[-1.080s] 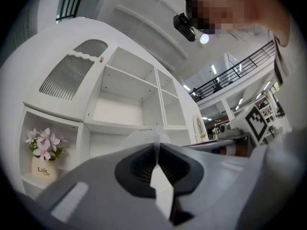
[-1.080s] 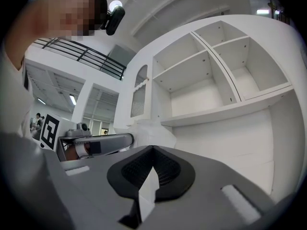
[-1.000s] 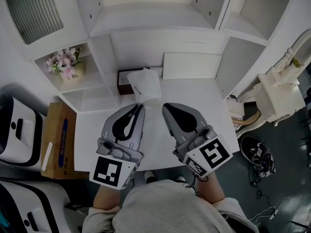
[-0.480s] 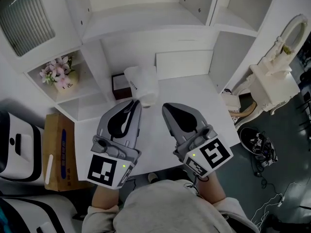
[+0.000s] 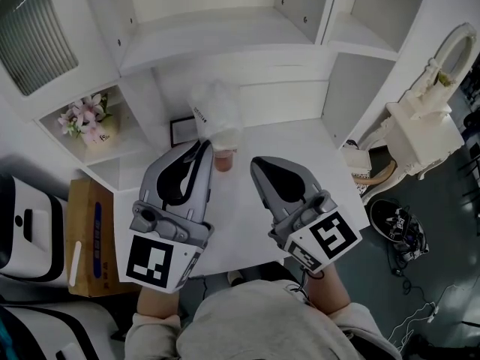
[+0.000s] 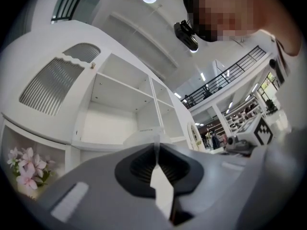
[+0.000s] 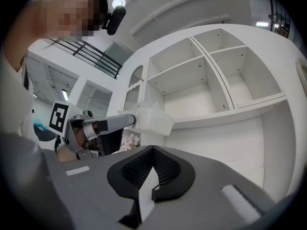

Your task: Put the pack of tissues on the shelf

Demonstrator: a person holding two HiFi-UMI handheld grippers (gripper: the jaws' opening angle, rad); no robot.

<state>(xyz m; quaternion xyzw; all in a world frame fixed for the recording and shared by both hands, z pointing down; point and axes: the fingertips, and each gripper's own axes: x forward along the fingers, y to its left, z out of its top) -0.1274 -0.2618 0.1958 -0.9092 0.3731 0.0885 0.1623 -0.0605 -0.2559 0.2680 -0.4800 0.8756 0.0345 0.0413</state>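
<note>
Tissue pack higher over white table, pinched by left gripper; right gripper closed.

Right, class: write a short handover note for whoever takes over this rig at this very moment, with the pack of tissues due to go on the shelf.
Left gripper: shut on the pack of tissues, held in the air in front of the shelf.
Right gripper: shut, empty, over the table.
Done: the pack is picked up and off the table.
Left to do: carry it into an open compartment, set it down, open the gripper, draw back.
</note>
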